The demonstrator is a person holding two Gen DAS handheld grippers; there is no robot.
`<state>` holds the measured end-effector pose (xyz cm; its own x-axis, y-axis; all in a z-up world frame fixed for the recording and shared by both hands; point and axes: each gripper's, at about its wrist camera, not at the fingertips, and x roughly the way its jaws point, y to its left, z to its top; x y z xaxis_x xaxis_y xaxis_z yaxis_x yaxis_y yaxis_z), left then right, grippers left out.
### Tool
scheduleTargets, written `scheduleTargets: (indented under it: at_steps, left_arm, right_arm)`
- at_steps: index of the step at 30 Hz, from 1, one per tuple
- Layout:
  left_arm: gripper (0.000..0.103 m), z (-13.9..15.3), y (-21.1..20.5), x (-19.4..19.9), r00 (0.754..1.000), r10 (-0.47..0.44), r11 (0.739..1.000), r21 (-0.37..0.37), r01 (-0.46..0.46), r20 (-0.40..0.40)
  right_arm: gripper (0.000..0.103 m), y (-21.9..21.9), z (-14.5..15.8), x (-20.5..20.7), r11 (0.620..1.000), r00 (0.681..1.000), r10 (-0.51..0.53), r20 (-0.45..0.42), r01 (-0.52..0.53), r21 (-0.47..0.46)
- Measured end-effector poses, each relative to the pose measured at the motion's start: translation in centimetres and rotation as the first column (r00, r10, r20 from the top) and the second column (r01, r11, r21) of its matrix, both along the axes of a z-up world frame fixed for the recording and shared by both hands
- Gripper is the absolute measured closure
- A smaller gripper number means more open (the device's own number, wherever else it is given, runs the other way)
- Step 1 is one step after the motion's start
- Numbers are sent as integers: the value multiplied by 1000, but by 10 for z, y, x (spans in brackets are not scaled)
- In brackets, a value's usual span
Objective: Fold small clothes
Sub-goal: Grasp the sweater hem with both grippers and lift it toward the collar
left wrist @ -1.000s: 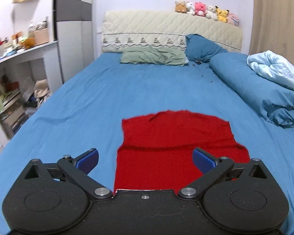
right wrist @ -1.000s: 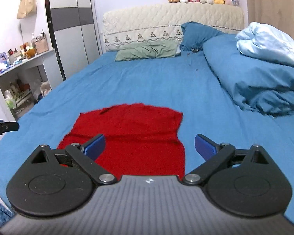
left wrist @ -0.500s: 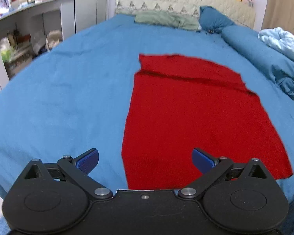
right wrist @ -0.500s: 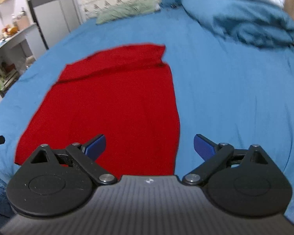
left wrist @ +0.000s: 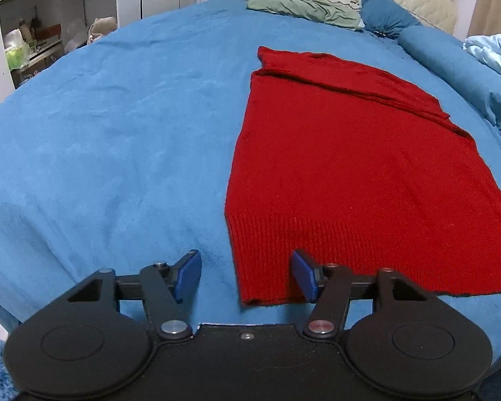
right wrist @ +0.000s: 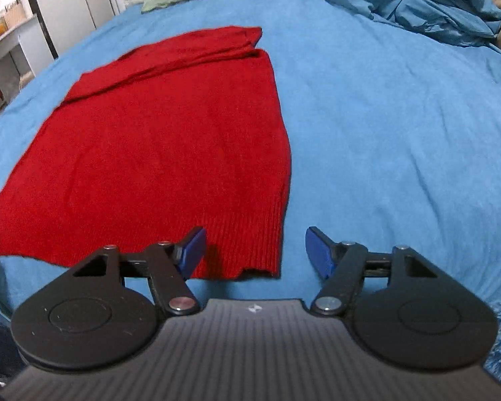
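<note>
Sweater (left wrist: 350, 167) hem corners sit between both parted, empty tools.

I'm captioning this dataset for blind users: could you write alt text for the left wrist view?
A flat red knitted garment lies on a blue bedsheet, its ribbed hem corner between the blue pads of the open left gripper. A green pillow lies at the headboard.

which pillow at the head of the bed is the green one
The flat, crumpled green pillow lying left of the headboard's middle. The other, the blue pillow to its right, is plumper and props up against the headboard.
</note>
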<state>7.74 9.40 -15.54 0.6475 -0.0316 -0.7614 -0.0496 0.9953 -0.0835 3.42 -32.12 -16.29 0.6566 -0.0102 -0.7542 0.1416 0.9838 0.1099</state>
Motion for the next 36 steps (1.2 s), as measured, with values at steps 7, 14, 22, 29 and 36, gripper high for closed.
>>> scheduleTargets:
  at_steps: [7,14,22,29,36]
  left_arm:
    - [63,-3,-7,-4,1000,-16,1000,22,16,-2]
    - [97,-1,-13,-5,999,-44,998,36,44,-1]
    - [98,29,-10,-13,998,-20,1000,-23,21,56]
    - [98,98,-13,8,974,-37,996,-77,55,222]
    - [98,166,-13,113,929,-29,983,-159,94,368]
  right_arm:
    - [49,-3,-10,7,1000,999,-7,-36,8,27]
    - [80,-6,-10,8,999,999,-14,-34,15,44]
    - [82,-22,9,-2,984,999,-37,40,29,178]
    - [83,-47,67,11,939,984,-94,151,37,343]
    - [83,-72,144,111,924,953,-95,289,-23,381]
